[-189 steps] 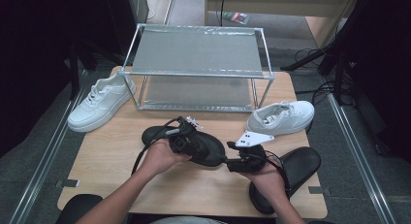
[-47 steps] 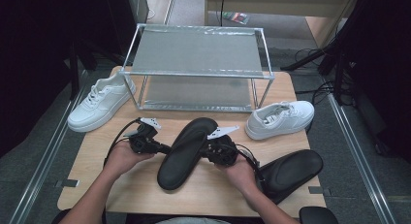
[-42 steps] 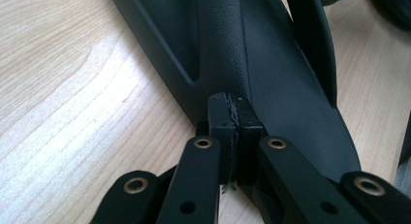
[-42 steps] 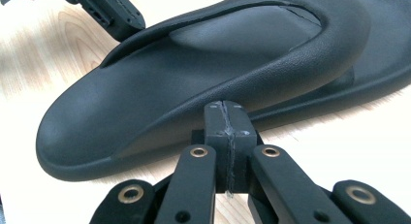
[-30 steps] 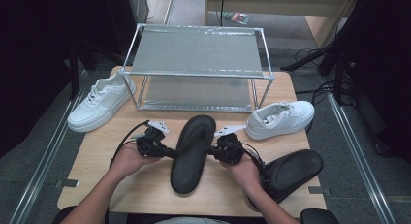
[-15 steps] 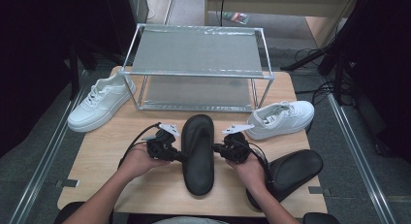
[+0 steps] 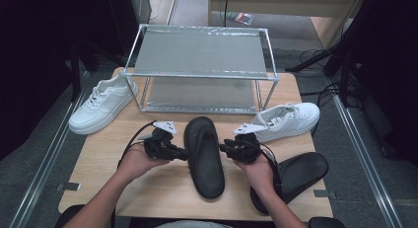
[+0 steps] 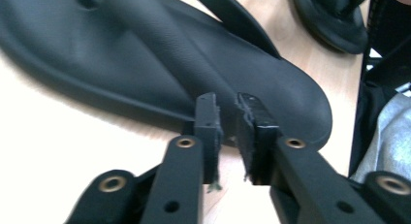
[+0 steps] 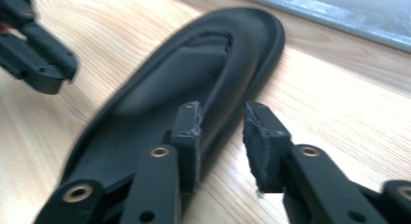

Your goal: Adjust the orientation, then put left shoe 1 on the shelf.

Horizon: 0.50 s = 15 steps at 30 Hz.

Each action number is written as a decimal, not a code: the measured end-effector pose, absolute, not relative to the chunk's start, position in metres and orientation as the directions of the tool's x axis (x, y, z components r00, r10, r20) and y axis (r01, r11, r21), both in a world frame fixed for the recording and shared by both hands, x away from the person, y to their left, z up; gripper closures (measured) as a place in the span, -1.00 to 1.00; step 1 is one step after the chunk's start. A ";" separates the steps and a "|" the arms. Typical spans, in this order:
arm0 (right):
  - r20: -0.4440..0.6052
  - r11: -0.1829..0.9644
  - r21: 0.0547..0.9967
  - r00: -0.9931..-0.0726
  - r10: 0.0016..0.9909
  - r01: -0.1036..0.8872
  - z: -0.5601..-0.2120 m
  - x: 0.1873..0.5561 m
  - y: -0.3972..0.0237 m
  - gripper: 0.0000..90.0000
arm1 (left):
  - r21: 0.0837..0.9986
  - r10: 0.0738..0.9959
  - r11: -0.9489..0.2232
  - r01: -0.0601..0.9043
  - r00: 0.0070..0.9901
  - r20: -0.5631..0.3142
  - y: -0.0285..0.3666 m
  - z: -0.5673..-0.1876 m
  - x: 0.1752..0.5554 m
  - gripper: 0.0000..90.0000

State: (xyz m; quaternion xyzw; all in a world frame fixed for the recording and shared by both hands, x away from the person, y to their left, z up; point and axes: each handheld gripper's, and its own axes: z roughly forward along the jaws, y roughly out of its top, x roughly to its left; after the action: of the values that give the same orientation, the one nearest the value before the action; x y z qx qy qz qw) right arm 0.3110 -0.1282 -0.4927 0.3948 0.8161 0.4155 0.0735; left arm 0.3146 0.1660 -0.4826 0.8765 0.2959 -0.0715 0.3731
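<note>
Now the black sandal (image 7: 204, 156) lies flat on the tabletop (image 7: 98, 159), toe toward the rack (image 7: 199, 70). Both tools, left (image 7: 183, 153) and right (image 7: 223, 149), have just been opening, jaws spread and empty, letting it rest.

Black slipper (image 7: 204, 156) swung from a slant across the table to lying straight, toe toward the rack, flat on the wood. Jaws of left gripper (image 7: 183, 153) and right gripper (image 7: 223, 149) just opened, clear of the slipper's edges, nothing between them.
</note>
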 end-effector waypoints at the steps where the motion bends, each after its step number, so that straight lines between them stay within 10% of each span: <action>1: 0.218 0.333 0.740 -0.678 0.702 0.584 -0.492 0.310 -0.128 0.45 | 0.609 0.471 -0.541 0.580 0.809 -0.353 0.169 -0.482 0.316 0.68; 15: 0.230 0.331 0.727 -0.668 0.708 0.601 -0.503 0.301 -0.112 0.04 | 0.642 0.508 -0.491 0.590 0.792 -0.339 0.185 -0.474 0.320 0.30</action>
State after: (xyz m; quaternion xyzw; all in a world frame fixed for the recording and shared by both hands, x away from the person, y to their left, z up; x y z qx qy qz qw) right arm 0.3013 -0.1124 -0.5026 0.4024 0.8132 0.4154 0.0642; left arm 0.3200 0.1847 -0.4742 0.8617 0.3183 -0.0523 0.3916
